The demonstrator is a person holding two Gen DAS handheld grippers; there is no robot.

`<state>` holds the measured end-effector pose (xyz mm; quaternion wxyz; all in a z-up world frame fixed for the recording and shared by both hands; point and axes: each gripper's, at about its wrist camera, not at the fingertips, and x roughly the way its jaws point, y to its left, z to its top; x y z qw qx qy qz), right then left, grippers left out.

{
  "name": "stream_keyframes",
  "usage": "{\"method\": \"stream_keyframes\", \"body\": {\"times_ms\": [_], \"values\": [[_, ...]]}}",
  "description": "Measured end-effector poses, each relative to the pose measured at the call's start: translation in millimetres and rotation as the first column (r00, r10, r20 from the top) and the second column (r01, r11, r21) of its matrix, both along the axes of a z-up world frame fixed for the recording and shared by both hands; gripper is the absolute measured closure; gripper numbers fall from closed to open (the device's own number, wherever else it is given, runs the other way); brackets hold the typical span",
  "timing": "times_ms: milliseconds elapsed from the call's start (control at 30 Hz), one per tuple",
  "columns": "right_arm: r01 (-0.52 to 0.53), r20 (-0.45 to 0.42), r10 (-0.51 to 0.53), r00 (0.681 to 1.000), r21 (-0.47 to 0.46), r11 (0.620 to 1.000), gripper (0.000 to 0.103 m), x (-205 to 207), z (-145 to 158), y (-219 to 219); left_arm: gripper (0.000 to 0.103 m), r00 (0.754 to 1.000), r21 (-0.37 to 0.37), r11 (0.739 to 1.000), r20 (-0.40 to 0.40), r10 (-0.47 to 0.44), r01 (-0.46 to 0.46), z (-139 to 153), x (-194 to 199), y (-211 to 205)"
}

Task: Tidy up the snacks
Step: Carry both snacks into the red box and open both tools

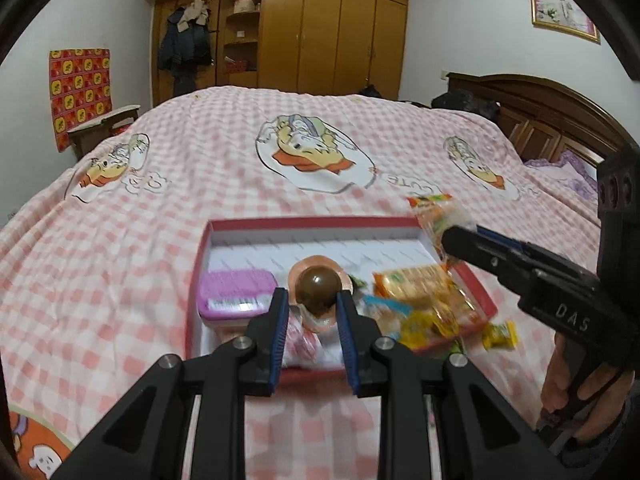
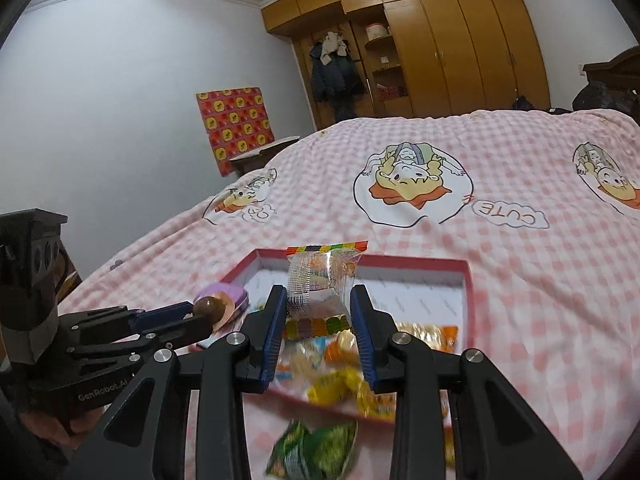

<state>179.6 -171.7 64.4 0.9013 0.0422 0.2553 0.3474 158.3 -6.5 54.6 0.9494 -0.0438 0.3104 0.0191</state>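
A shallow red box (image 1: 478,286) with a white lining lies open on the pink checked bedspread (image 1: 200,152). In its left part sits a purple rectangular pack (image 1: 238,292); its right part holds a loose heap of orange and yellow wrapped snacks (image 1: 428,300), some spilling over the near rim. A small yellow sweet (image 1: 500,336) lies on the cover just outside the right wall, and a green packet (image 2: 316,450) lies on the cover in front of the box. The left gripper (image 1: 312,300) is clamped on a brown ball snack (image 1: 320,282) in a pinkish wrapper, held above the box's middle. The right gripper (image 2: 320,308) grips a clear packet with rainbow-striped ends (image 2: 318,280) by its sides, raised over the box's right far corner. A hand (image 1: 576,392) holds the right tool's grip at the frame edge.
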Motion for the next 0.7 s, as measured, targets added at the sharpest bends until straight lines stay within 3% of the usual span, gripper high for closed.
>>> {"method": "stream_keyframes", "body": {"times_ms": [367, 467, 600, 700], "values": [[0.053, -0.051, -0.054, 0.997, -0.015, 0.998, 0.070, 61, -2, -3, 0.078, 0.996, 0.029, 0.996, 0.010, 0.088, -0.088, -4, 53, 17], [0.064, -0.068, -0.065, 0.996, -0.024, 0.998, 0.070, 67, -11, -8, 0.078, 0.995, 0.040, 0.994, 0.010, 0.098, -0.099, -11, 60, 18], [0.065, -0.036, -0.069, 0.997, -0.107, 0.992, 0.069, 60, -31, -4, 0.077, 0.995, 0.065, 0.993, 0.001, 0.098, -0.098, -24, 63, 14], [0.054, -0.057, -0.060, 0.997, -0.104, 0.993, 0.069, 63, -44, -7, 0.077, 0.995, 0.098, 0.990, 0.006, 0.099, -0.099, -28, 65, 9]]}}
